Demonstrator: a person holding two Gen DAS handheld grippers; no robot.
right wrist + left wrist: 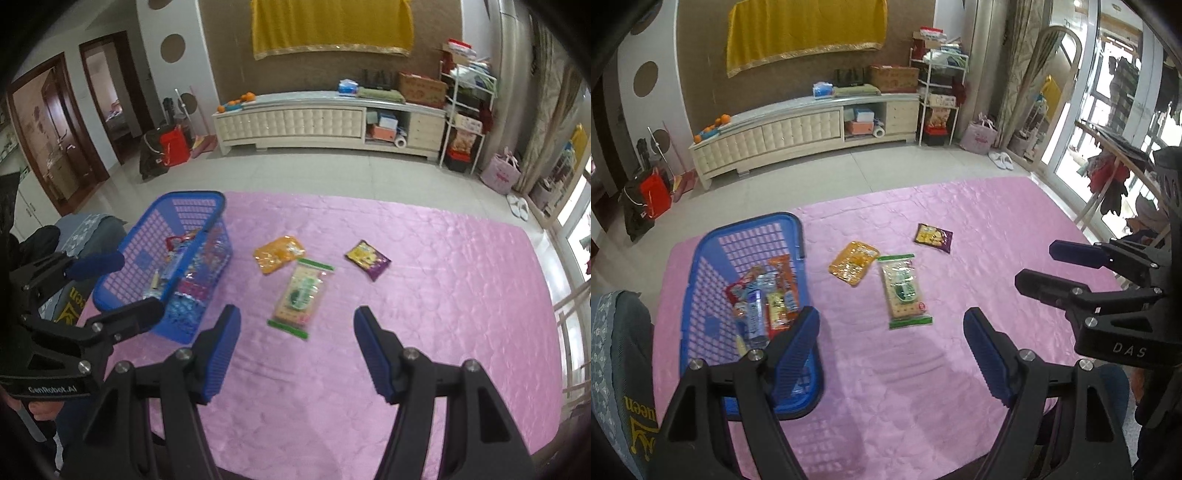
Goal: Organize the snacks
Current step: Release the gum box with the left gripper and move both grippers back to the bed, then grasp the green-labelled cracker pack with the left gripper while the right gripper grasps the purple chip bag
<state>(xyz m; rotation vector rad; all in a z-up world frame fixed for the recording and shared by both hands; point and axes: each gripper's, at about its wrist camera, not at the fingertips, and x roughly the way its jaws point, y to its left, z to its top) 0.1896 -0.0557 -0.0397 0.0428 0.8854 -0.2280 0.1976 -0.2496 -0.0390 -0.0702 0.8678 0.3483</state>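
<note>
A blue slotted basket (709,254) (147,236) stands at the left of a pink quilted mat and holds several snack packets (764,299). Three packets lie loose on the mat: an orange one (853,261) (277,253), a long green-and-clear cracker pack (904,291) (301,295) and a small purple-and-yellow one (932,237) (367,258). My left gripper (892,343) hovers open above the mat, its left finger over the basket's near corner, nothing between its pads. My right gripper (295,350) is open and empty, just short of the cracker pack. Each gripper shows at the edge of the other's view.
The pink mat (443,295) lies on a pale tiled floor. A cream TV cabinet (325,122) runs along the back wall, with a white rack (465,122) beside it. A blue-grey patterned cushion (617,362) sits left of the basket. Glass doors line the right side.
</note>
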